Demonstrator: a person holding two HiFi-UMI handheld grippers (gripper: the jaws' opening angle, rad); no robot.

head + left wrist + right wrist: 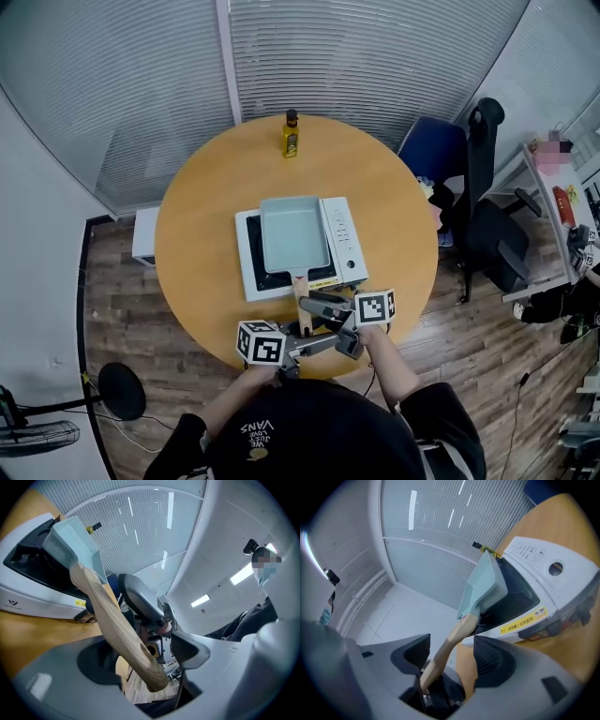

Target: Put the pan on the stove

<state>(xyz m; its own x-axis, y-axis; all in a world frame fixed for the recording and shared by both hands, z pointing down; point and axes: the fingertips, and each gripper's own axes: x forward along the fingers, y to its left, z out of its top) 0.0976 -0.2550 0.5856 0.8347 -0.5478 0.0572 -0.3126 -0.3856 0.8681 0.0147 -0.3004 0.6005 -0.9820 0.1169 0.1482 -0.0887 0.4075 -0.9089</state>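
Both open, pressing nothing: left hand-held gripper, right hand-held gripper, straddling wooden handle. Seated flat on white induction stove, round wooden tabletop: pale blue rectangular pan. Best next, probably: withdraw straight back, no nudging handle.

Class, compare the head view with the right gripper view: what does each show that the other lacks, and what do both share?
Only the head view shows the whole round table, the office chair and the floor fan. Only the right gripper view shows, close up, the right gripper with its fingers apart and not pressing on the wooden handle between them. Both show the pale blue pan sitting on the white stove, with the yellow bottle beyond it.
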